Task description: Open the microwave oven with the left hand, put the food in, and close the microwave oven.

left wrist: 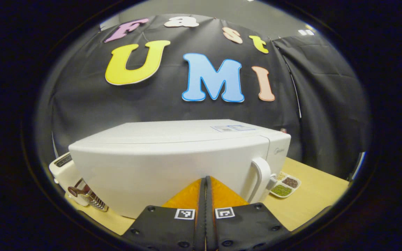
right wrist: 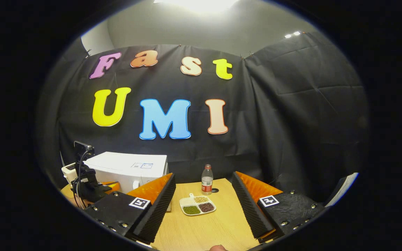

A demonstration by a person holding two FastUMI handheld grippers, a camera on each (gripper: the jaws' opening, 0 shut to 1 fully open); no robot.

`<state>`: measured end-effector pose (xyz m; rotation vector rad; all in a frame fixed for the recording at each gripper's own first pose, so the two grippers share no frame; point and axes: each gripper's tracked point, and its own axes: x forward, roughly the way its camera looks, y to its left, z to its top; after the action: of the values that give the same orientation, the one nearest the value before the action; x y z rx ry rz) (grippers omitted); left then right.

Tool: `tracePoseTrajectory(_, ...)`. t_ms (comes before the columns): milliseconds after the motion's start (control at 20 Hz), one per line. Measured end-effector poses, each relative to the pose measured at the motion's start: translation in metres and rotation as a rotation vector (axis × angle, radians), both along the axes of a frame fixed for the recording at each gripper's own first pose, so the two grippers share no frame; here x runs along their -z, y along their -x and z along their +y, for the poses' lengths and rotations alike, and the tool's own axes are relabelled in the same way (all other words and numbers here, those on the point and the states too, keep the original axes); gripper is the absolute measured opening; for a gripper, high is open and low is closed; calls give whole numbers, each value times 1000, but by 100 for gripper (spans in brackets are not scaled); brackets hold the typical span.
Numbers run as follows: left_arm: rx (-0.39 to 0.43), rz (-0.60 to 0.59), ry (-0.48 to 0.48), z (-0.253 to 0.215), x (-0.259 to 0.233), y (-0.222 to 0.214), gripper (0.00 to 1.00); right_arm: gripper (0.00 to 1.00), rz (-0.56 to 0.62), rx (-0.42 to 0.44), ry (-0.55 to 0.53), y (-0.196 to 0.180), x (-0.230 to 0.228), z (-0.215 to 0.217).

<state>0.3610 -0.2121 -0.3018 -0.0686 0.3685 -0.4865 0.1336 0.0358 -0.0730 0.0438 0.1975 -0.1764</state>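
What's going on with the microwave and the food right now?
Left gripper shut, empty, facing closed microwave. Right gripper open over food tray. Door handle untouched. Bottle behind tray.

I count one microwave (left wrist: 173, 164), one toaster (left wrist: 63, 170) left of it, one divided dish (right wrist: 197, 205) and one bottle (right wrist: 206, 179) right of it.

A staged recording booth, not a real kitchen: black cloth walls (right wrist: 291, 115) enclose a wooden counter (right wrist: 204, 226) carrying a white microwave oven (left wrist: 173, 164), toaster (left wrist: 63, 169) and divided food tray (right wrist: 197, 205).
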Motion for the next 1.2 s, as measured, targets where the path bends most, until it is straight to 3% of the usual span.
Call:
tracePoseTrajectory(100, -16, -23, -21, 5, -11, 3, 12, 98, 4, -26, -5, 0, 1, 9)
tracePoseTrajectory(150, -14, -39, 2, 5, -24, 8, 7, 98, 0, -40, -6, 1, -1, 12)
tracePoseTrajectory(600, -120, -167, 32, 63, -131, 81, 8, 98, -69, -228, -44, 14, -24, 37)
tracePoseTrajectory(1200, -270, -219, 10, 124, -213, 214, 8, 98, -117, -366, -118, 84, -38, 24)
